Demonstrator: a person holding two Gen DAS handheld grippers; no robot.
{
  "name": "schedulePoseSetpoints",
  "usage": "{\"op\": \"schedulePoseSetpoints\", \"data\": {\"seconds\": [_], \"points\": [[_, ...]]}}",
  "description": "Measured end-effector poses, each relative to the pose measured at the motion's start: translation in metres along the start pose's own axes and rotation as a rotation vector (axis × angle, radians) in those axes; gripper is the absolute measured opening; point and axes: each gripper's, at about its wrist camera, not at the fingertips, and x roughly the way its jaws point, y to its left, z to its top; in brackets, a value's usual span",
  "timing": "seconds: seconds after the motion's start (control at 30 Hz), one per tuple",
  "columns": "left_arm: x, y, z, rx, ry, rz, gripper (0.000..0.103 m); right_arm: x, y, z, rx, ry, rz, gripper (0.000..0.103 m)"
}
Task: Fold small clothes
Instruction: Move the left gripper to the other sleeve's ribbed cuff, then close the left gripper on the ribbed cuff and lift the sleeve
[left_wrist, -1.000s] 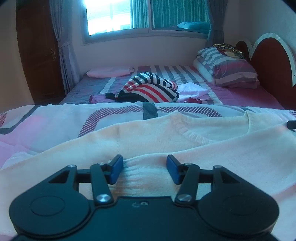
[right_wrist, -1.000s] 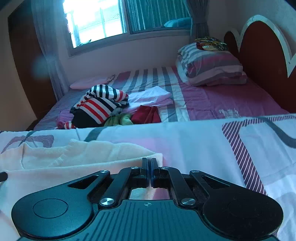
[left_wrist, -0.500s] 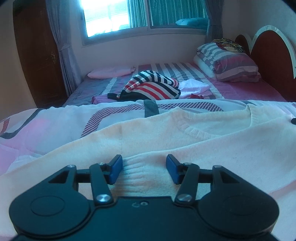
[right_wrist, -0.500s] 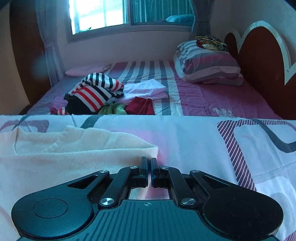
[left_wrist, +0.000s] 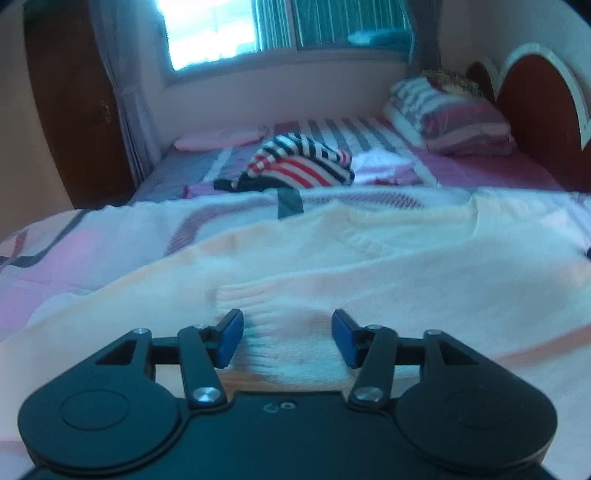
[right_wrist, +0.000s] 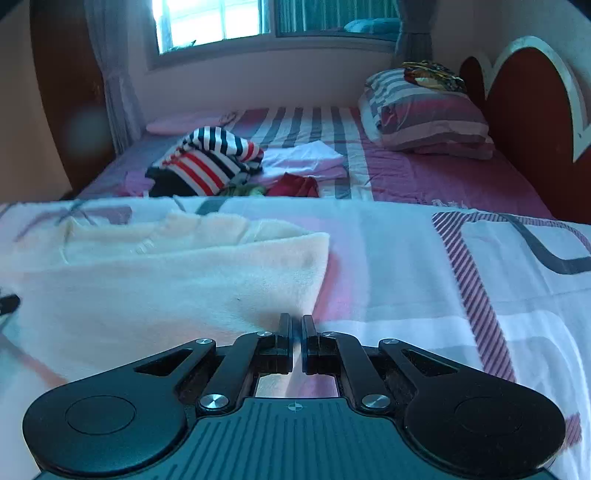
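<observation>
1. The left gripper (left_wrist: 287, 338) stands half open astride the ribbed hem of a cream sweater (left_wrist: 369, 266) spread on a patterned bedcover (left_wrist: 110, 243); it should close firmly before lifting.
2. The right gripper (right_wrist: 296, 325) is closed on the sweater's right edge; whether cloth is pinched cannot be told. Both hands should rise together, level.
3. A striped garment (right_wrist: 210, 158) waits beyond.

Cream sweater (left_wrist: 369, 266) lies on patterned bedspread (right_wrist: 424, 258).
</observation>
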Motion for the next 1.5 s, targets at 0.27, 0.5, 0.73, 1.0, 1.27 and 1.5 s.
{"op": "schedulePoseSetpoints", "data": {"seconds": [0.27,0.5,0.73,1.0,1.27,1.5], "points": [[-0.003,-0.01,-0.018,-0.012,0.016,-0.016,0.054,-0.029,0.012,-0.04,0.03,0.001,0.008,0.004],[-0.015,0.006,-0.026,0.007,0.004,-0.052,0.06,-0.034,0.021,-0.04,0.001,0.023,-0.053,0.004],[-0.058,0.105,-0.081,-0.203,0.007,0.027,0.061,-0.074,0.023,-0.056,0.136,-0.088,-0.062,0.018],[-0.099,0.244,-0.127,-0.548,-0.003,0.183,0.059,-0.06,0.087,-0.044,0.105,-0.09,0.025,0.019],[-0.11,0.344,-0.16,-1.062,-0.171,0.112,0.058,-0.049,0.124,-0.035,0.065,-0.07,0.053,0.019],[-0.106,0.355,-0.162,-1.112,-0.174,0.163,0.02,-0.045,0.12,-0.024,0.124,-0.094,-0.019,0.019]]}}
